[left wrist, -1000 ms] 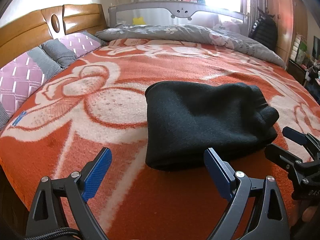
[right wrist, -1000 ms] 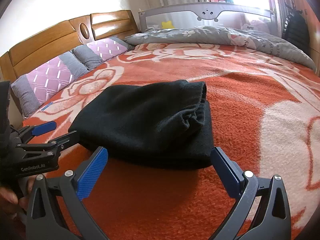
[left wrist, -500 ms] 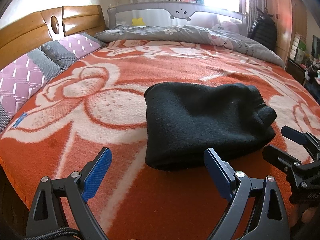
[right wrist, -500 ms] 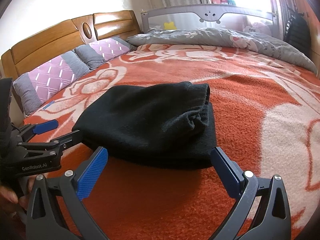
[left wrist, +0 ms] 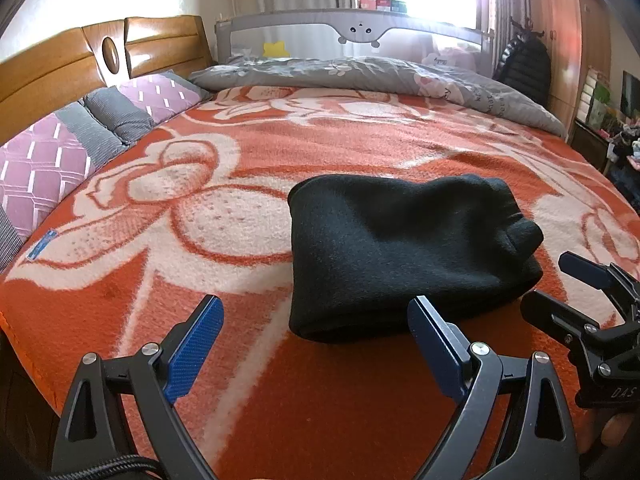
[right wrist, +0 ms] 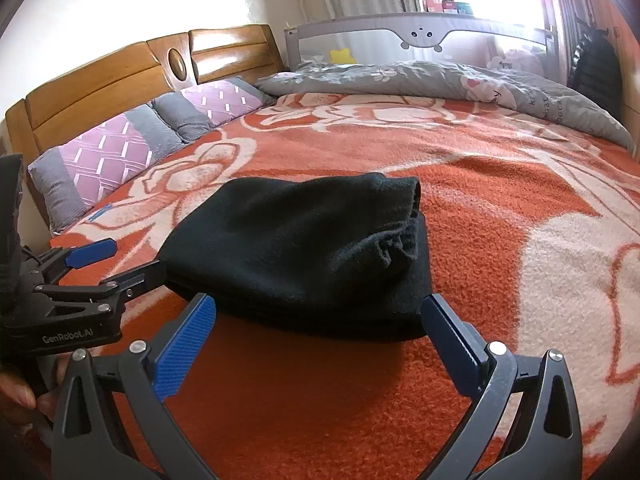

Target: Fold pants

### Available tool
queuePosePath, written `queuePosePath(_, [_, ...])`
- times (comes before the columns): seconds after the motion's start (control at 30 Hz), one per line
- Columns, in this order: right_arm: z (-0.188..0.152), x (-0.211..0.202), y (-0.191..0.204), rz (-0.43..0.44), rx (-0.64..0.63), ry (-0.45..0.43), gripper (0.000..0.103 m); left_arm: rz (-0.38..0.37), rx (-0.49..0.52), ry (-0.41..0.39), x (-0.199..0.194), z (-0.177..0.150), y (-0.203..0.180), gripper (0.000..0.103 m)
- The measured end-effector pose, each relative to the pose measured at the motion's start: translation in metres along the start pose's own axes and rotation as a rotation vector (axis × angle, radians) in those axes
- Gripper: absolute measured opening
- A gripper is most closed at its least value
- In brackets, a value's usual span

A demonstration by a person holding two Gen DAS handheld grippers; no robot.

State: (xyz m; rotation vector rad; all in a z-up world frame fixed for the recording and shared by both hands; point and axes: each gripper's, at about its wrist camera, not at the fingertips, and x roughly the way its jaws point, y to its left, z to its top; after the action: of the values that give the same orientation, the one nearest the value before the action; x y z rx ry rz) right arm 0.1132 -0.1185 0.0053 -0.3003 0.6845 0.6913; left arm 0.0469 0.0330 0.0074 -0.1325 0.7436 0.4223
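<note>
The black pants (left wrist: 400,248) lie folded into a compact bundle on the orange and white blanket (left wrist: 224,216); they also show in the right wrist view (right wrist: 304,256). My left gripper (left wrist: 316,344) is open and empty, just short of the bundle's near edge, and also shows in the right wrist view (right wrist: 120,264). My right gripper (right wrist: 320,340) is open and empty at the bundle's near right side, and also shows in the left wrist view (left wrist: 560,284).
Purple and grey pillows (left wrist: 52,156) lean on the wooden headboard (left wrist: 60,68) at the left. A grey quilt (left wrist: 380,76) lies along the far side under a bed rail (left wrist: 360,32). A dark jacket (left wrist: 528,68) hangs at the back right.
Both grippers have drawn back slightly from the folded pants and lifted a little. The pants lie still and both grippers stay open.
</note>
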Motion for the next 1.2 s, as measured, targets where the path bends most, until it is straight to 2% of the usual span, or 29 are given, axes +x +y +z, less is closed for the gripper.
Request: queuePosePath(1.2, [0.0026,-0.0022,0.0041,0.012,-0.013,0.007,0.102,-0.008,0.005,0.000,-0.0039,0.0018,0.0002,0.094])
